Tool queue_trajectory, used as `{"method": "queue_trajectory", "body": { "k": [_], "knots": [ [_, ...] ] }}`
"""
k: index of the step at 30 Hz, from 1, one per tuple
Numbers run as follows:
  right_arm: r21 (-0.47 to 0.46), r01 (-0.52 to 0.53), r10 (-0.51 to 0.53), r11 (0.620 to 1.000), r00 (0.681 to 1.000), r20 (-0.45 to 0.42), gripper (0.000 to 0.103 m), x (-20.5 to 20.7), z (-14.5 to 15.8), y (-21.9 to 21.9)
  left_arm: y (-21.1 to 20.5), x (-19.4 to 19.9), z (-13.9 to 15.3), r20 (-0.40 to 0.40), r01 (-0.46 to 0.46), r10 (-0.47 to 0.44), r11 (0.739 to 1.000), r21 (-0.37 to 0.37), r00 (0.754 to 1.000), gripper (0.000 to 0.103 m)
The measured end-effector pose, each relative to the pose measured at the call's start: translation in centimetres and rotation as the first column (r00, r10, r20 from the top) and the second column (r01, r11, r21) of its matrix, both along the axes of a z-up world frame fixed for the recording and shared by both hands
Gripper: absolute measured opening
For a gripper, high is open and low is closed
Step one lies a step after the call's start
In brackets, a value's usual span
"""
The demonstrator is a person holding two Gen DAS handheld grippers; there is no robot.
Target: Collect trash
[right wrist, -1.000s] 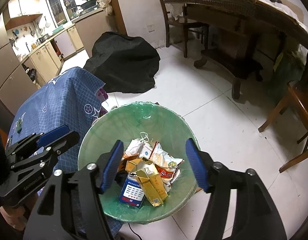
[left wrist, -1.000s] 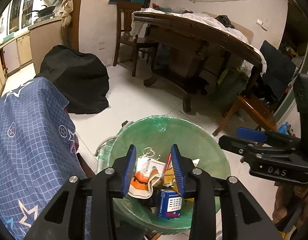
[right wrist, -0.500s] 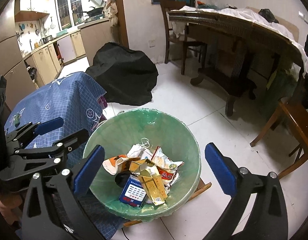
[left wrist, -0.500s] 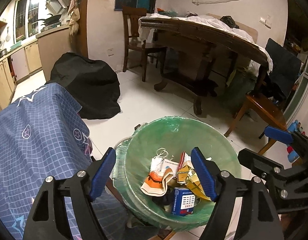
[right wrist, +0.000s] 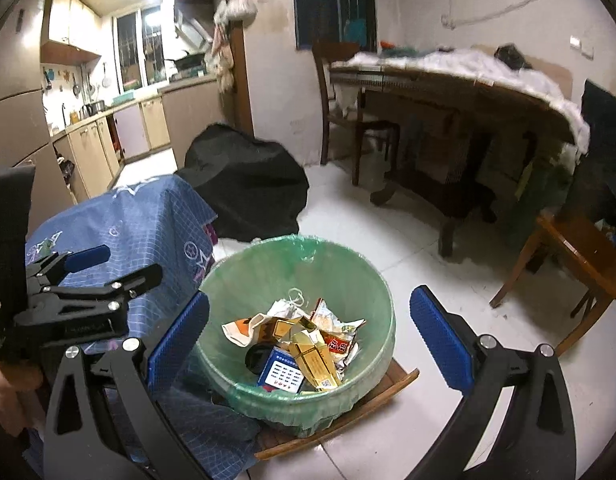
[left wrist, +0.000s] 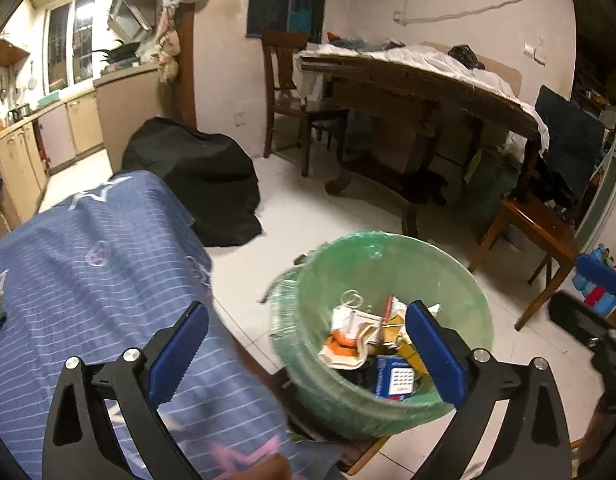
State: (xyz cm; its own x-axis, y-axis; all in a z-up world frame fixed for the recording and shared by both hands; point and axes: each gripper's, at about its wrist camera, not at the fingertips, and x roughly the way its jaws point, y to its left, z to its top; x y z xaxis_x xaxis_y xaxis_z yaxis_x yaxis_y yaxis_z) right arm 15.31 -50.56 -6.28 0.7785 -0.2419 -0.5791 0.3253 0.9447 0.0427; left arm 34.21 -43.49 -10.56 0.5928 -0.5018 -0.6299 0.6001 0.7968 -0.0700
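Observation:
A round bin with a green plastic liner stands on a low wooden board on the floor. It holds trash: crumpled wrappers, gold boxes, a blue and white box and a white and orange paper. My left gripper is open and empty above the bin's left rim. My right gripper is open and empty above the bin. The left gripper also shows at the left of the right wrist view.
A blue checked cloth with stars covers something left of the bin. A black covered heap lies on the white tile floor behind. A wooden table, chairs and a stool stand beyond.
Both grippers opened wide and drew back and up from the bin. The left gripper let the white and orange paper drop into the bin and swung left over the blue cloth.

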Motion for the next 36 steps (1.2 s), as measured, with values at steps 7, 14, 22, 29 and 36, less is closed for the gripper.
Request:
{"method": "queue_trajectory", "body": {
  "k": [7,14,22,29,36],
  "knots": [
    [-0.053,0.011,-0.004,0.999,0.992,0.123,0.097,-5.0,2.1,4.0,6.8,-3.5,2.9,0.100,-0.047,0.055,0.995,-0.083,0.993,0.098],
    [-0.056,0.064,-0.049,0.996,0.972,0.230,0.097,-10.5,4.2,7.9,12.4,-8.7,5.8,0.194,-0.089,0.118,0.984,-0.154,0.974,0.098],
    [-0.079,0.133,-0.106,0.988,0.952,0.286,0.098,-15.3,5.0,11.0,16.7,-15.6,8.8,0.275,-0.002,0.051,0.984,-0.176,0.960,0.098],
    [-0.091,0.122,-0.090,0.988,0.951,0.297,0.098,-17.7,5.5,13.6,17.3,-20.9,10.1,0.286,0.060,-0.013,0.986,-0.158,0.958,0.098],
    [-0.130,0.188,-0.136,0.974,0.934,0.330,0.098,-21.0,6.0,15.6,18.9,-25.0,10.6,0.302,0.035,0.020,0.984,-0.176,0.953,0.098]
  ]
}}
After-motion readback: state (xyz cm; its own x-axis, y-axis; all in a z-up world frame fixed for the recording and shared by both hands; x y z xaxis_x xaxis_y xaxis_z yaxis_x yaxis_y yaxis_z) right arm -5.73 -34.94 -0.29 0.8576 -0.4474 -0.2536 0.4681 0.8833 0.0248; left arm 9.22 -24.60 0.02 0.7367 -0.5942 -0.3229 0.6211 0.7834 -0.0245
